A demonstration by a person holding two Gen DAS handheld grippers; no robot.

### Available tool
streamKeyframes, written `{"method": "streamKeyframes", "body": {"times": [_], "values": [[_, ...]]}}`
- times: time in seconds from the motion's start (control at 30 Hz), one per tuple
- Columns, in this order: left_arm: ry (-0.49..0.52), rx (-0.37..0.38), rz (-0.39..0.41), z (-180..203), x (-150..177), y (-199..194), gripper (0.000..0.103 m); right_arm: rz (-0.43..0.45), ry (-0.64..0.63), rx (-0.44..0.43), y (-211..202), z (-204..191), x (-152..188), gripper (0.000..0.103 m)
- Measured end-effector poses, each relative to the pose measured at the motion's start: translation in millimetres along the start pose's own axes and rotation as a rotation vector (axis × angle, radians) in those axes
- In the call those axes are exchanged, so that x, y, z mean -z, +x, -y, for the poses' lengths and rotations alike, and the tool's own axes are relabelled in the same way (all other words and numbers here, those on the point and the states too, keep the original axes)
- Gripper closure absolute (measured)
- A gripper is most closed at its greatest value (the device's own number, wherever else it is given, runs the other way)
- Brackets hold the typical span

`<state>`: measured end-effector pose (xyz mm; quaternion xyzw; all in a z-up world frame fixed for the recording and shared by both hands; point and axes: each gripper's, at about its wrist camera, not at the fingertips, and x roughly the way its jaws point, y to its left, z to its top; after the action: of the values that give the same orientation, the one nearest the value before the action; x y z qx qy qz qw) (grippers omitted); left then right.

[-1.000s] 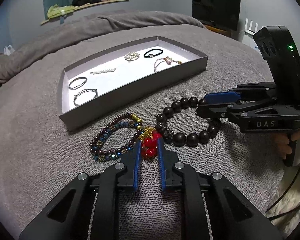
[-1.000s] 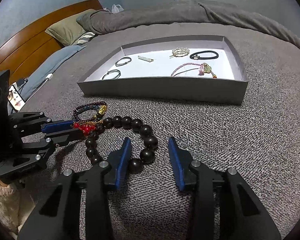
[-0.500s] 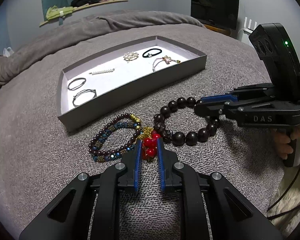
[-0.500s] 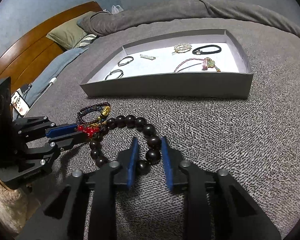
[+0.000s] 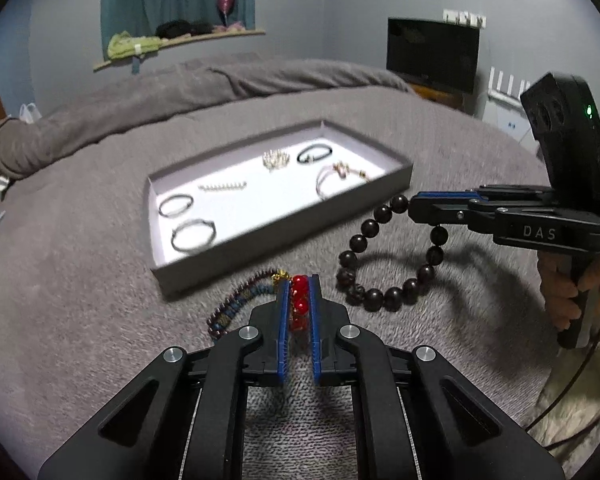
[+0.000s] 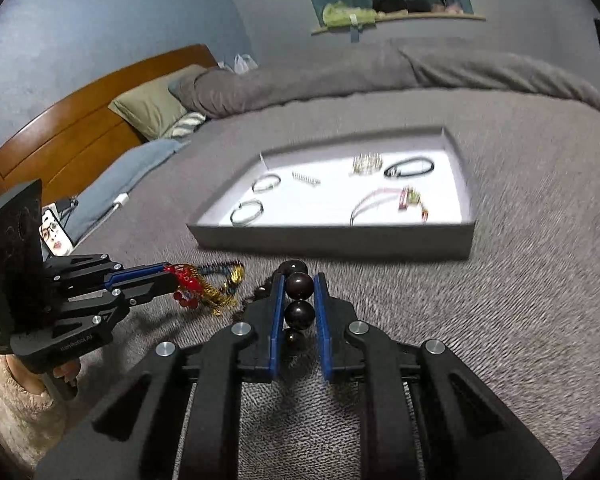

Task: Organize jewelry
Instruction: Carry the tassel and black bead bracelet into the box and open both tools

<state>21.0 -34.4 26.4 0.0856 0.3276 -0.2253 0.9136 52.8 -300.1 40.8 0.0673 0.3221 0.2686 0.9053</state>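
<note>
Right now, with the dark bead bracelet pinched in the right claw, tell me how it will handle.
The dark bead bracelet likely behaves floppy: below the right claw its loop sags toward the blanket. Its round, glossy beads may slip between the pads. Swinging seems probable, since only a few beads are pinched.

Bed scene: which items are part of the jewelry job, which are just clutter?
Job:
- red bead bracelet, in left gripper
- dark bead bracelet, in right gripper
- purple bracelet, on the blanket
- tray, holding sorted pieces

Lying about:
- pillow
- TV
- shelf with clothes
- phone
</note>
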Motion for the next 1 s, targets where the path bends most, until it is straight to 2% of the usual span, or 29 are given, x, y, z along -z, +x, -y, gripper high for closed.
{"method": "streamKeyframes", "body": {"times": [0.23, 0.57, 0.77, 1.0], "values": [[-0.006, -0.008, 0.047, -0.1, -17.2, -12.3, 0.093, 0.061, -0.042, 0.036, -15.6, -6.6, -18.6, 0.089], [-0.007, -0.085, 0.081, -11.5, -62.6, -9.0, 0.093, 0.164, -0.061, 0.126, -26.8, -2.6, -62.8, 0.089], [-0.046, -0.125, 0.1, -27.0, -88.7, 11.6, 0.093, 0.191, -0.049, 0.134, -10.9, 4.6, -84.2, 0.089], [-0.079, -0.129, 0.057, -50.4, -113.7, 60.1, 0.093, 0.165, -0.035, 0.13, 35.2, 18.9, -104.3, 0.089]]}}
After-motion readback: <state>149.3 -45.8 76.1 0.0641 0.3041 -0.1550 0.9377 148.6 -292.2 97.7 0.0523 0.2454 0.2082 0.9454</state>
